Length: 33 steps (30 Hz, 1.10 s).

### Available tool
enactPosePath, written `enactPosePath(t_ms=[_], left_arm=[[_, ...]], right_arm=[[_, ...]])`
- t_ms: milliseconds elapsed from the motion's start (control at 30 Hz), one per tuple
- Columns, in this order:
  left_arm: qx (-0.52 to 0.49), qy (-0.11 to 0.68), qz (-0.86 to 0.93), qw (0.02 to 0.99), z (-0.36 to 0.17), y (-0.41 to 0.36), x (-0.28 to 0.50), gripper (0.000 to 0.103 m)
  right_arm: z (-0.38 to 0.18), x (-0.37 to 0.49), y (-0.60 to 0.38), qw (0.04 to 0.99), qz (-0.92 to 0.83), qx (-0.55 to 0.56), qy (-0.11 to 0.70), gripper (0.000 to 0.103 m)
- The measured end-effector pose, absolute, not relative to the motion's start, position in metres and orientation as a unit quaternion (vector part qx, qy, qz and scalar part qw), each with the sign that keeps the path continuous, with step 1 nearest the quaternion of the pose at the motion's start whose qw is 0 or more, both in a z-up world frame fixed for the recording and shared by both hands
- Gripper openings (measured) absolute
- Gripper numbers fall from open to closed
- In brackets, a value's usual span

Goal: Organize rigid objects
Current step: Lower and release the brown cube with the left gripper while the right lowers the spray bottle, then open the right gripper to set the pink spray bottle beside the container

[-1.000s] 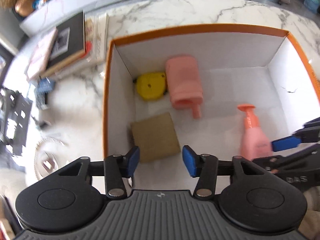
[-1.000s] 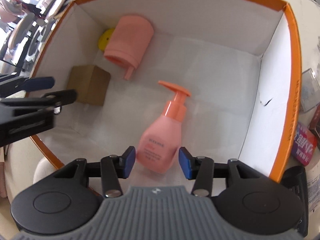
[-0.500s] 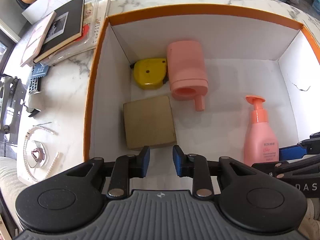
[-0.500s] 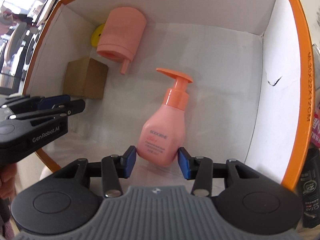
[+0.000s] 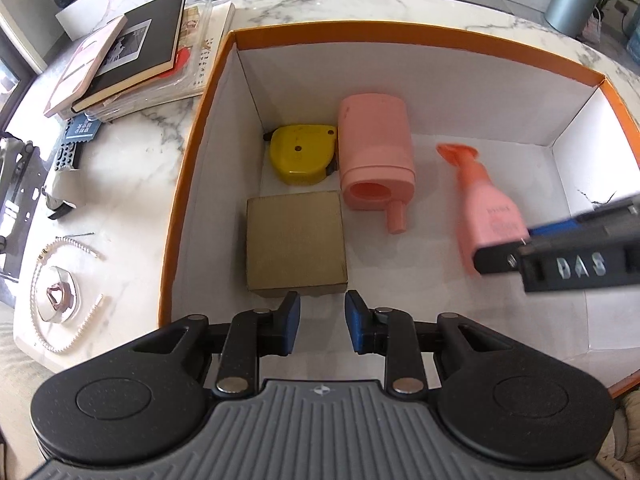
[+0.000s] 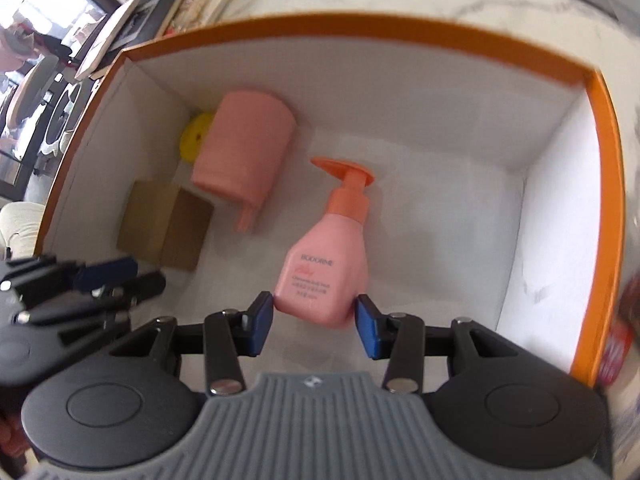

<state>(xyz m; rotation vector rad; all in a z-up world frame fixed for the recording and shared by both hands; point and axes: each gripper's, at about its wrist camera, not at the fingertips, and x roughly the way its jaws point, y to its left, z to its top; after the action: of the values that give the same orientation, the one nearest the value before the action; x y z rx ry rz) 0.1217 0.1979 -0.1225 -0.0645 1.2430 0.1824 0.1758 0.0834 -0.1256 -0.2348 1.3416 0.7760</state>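
1. Since the earlier frame, the pump bottle [image 6: 326, 264] has swung toward the box's [image 5: 400, 30] middle, carried by the right hand-held gripper [image 6: 314, 322], which pinches its base.
2. The left hand-held gripper [image 5: 318, 326] hangs slightly parted and empty beside the brown cube [image 5: 295, 246].
3. Likely aim: packing the pump bottle beside the pink container [image 5: 376, 156].
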Motion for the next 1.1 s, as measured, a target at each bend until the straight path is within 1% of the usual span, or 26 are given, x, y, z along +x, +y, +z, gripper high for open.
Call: enactPosePath(t_ms=[333, 567, 667, 733, 800, 867, 900, 933, 1033, 1100], left_arm=[[-0.049, 0.573, 0.086, 0.814, -0.122, 0.201, 0.119, 0.032], [-0.047, 0.569, 0.091, 0.816, -0.120, 0.198, 0.116, 0.030], [-0.031, 0.563, 0.093, 0.821, -0.120, 0.195, 0.115, 0.030], [-0.022, 0.560, 0.093, 0.823, -0.120, 0.193, 0.115, 0.029], [-0.022, 0.559, 0.095, 0.824, -0.120, 0.193, 0.115, 0.029], [-0.024, 0.556, 0.096, 0.826, -0.119, 0.194, 0.114, 0.030], [-0.024, 0.554, 0.096, 0.827, -0.118, 0.194, 0.113, 0.029], [-0.024, 0.552, 0.097, 0.828, -0.118, 0.194, 0.112, 0.030], [-0.024, 0.553, 0.095, 0.827, -0.119, 0.193, 0.111, 0.030], [-0.024, 0.553, 0.093, 0.827, -0.119, 0.193, 0.109, 0.030]], right_arm=[[-0.123, 0.175, 0.104, 0.734, 0.369, -0.122, 0.556, 0.046], [-0.126, 0.175, 0.106, 0.738, 0.375, -0.126, 0.547, 0.046], [-0.123, 0.174, 0.103, 0.742, 0.374, -0.127, 0.542, 0.049], [-0.121, 0.173, 0.103, 0.743, 0.376, -0.122, 0.540, 0.053], [-0.119, 0.172, 0.104, 0.742, 0.377, -0.119, 0.541, 0.053], [-0.121, 0.173, 0.106, 0.739, 0.374, -0.117, 0.548, 0.049], [-0.122, 0.174, 0.106, 0.738, 0.370, -0.114, 0.553, 0.042], [-0.124, 0.175, 0.105, 0.736, 0.369, -0.107, 0.558, 0.039], [-0.128, 0.177, 0.106, 0.731, 0.371, -0.072, 0.568, 0.032], [-0.128, 0.174, 0.108, 0.728, 0.381, -0.069, 0.565, 0.029]])
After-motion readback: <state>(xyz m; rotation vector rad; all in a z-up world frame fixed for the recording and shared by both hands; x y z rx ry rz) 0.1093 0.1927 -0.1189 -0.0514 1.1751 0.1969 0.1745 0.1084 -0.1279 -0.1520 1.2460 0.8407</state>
